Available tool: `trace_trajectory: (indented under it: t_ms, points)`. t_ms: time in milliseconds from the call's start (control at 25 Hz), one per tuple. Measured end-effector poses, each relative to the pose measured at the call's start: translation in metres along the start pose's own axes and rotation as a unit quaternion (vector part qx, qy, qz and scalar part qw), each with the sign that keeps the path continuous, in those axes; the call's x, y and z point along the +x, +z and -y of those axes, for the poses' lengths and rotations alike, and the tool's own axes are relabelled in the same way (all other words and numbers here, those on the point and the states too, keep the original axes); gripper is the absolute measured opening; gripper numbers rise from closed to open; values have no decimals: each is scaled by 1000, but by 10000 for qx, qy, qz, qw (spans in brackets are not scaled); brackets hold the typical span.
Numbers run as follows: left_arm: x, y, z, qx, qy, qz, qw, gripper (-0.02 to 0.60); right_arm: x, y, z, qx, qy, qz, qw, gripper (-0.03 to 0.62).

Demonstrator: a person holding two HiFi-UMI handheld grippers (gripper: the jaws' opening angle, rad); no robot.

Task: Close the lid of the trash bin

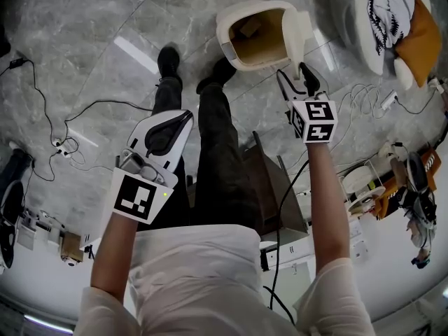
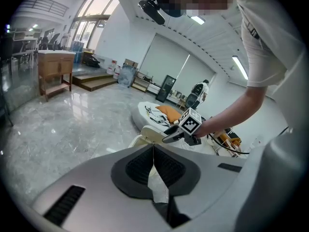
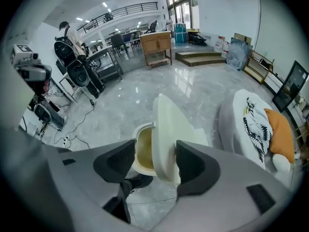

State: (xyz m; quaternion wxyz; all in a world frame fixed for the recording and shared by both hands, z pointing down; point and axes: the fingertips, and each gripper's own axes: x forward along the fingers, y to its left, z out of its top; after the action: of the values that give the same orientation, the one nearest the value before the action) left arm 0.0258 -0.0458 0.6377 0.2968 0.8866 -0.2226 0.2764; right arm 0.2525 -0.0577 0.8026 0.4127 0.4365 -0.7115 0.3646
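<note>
A cream trash bin (image 1: 246, 39) stands on the marble floor just past my shoes, its mouth open. Its lid (image 1: 297, 28) stands upright on the bin's right side. My right gripper (image 1: 294, 75) hangs just short of the lid's near edge, jaws open and nothing pressed between them. In the right gripper view the lid (image 3: 166, 139) shows in the gap between the pads, with the bin's opening (image 3: 143, 151) to its left. My left gripper (image 1: 183, 117) is held low over my left leg, shut and empty. In the left gripper view its tips (image 2: 153, 148) meet, and the right gripper (image 2: 175, 135) and bin (image 2: 145, 132) show beyond them.
A white round cushion bed with an orange pillow (image 1: 395, 19) lies right of the bin. Cables and a power strip (image 1: 66, 142) trail over the floor at left. A stand and cluttered gear (image 1: 364, 187) sit at right. My legs (image 1: 217, 138) are below the bin.
</note>
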Motion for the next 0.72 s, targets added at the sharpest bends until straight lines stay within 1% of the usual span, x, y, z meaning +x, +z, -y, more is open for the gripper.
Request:
trace_trajectory:
  t_ms: [360, 560, 720]
  points:
    - [-4, -11, -11, -38, -21, -64, 10000, 18, 22, -13, -27, 71, 169, -144, 9997, 267]
    - [-5, -16, -15, -52, -10, -95, 9999, 18, 40, -26, -42, -44, 249, -285, 9993, 267]
    - [-7, -21, -21, -112, 18, -118, 9999, 18, 55, -31, -55, -4, 325, -394, 9987, 267]
